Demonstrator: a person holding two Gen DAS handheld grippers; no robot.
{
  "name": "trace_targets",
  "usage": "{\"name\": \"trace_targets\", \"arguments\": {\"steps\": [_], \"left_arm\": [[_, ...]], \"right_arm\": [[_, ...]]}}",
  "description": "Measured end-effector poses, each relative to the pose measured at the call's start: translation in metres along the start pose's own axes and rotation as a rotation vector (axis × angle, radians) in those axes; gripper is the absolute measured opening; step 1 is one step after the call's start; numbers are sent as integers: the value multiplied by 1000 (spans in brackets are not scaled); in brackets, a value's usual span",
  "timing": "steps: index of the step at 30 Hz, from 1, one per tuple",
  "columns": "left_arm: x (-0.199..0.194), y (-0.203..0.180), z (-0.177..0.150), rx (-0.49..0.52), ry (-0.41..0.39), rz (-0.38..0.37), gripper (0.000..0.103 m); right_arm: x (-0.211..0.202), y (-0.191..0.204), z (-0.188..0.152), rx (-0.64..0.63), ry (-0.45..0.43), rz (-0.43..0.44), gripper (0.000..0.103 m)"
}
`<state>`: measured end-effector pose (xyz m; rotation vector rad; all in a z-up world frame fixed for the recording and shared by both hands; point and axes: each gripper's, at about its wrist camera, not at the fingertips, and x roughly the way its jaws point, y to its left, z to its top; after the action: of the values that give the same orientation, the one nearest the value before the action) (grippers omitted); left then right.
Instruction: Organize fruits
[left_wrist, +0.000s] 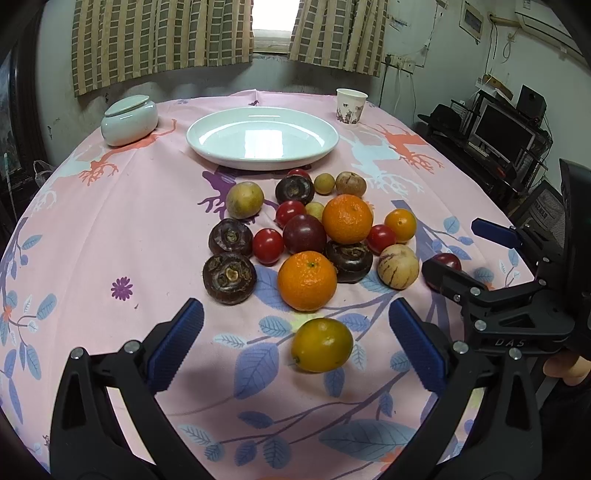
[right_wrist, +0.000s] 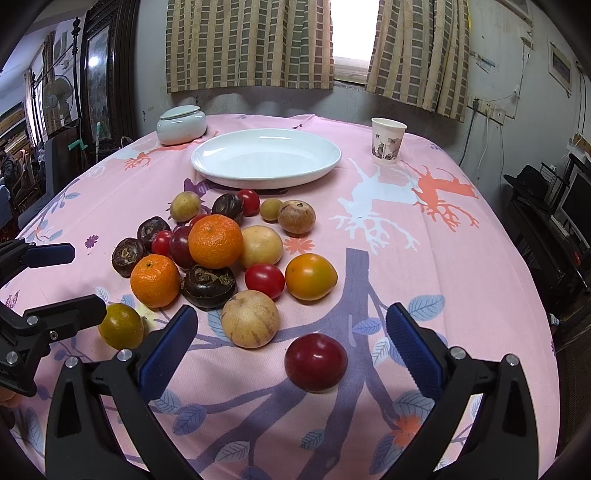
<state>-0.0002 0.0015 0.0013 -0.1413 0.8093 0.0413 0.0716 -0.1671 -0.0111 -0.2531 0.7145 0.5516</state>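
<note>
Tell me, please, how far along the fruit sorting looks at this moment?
Nothing looks done: the white plate is bare and all the fruit lies on the pink tablecloth. Nothing is held. The left gripper is open around a yellow-green citrus and the right gripper is open around a red plum, neither touching. The whole pile remains to be moved.

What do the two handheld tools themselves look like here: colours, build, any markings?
Both match: the left tool and right tool have black plastic fingers with triangular cut-outs and silver bolt heads, each tipped by a ribbed blue pad. Seen from the left wrist, the right tool's body carries embossed "DAS" lettering. No cables show.
</note>
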Motion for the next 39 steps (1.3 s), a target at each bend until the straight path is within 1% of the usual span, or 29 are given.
{"name": "trace_targets", "arguments": {"steps": [39], "left_arm": [[2, -1, -3, 6, 5, -5, 101]], "right_arm": [[2, -1, 0, -2, 5, -1, 102]]}}
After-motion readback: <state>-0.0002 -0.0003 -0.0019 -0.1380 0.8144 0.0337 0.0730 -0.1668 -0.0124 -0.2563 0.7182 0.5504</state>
